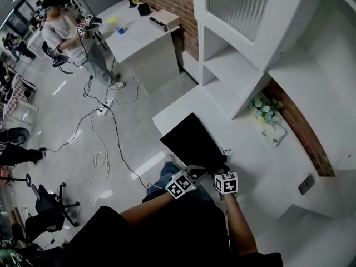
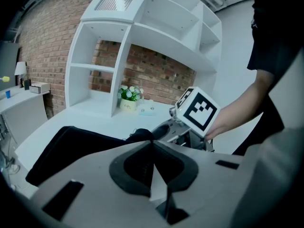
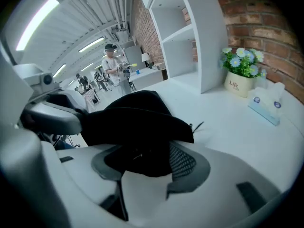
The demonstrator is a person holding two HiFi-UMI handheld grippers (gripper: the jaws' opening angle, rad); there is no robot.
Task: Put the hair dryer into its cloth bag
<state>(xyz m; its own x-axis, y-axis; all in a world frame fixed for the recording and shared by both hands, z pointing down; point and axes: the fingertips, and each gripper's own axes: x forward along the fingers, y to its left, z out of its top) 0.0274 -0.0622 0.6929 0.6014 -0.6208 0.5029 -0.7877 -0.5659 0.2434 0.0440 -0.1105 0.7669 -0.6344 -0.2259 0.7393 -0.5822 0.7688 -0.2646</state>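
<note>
On the white table (image 1: 179, 108) the black bag (image 1: 192, 141) lies spread out, with the left gripper (image 2: 152, 144) pinched tight on its near edge and the right gripper (image 3: 146, 162) clamped round a thicker fold beside it.

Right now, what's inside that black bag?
Only the black cloth bag itself shows, lying on the white table. Its cloth covers the inside, so whether the hair dryer is in there cannot be seen. The right gripper grips its edge.
</note>
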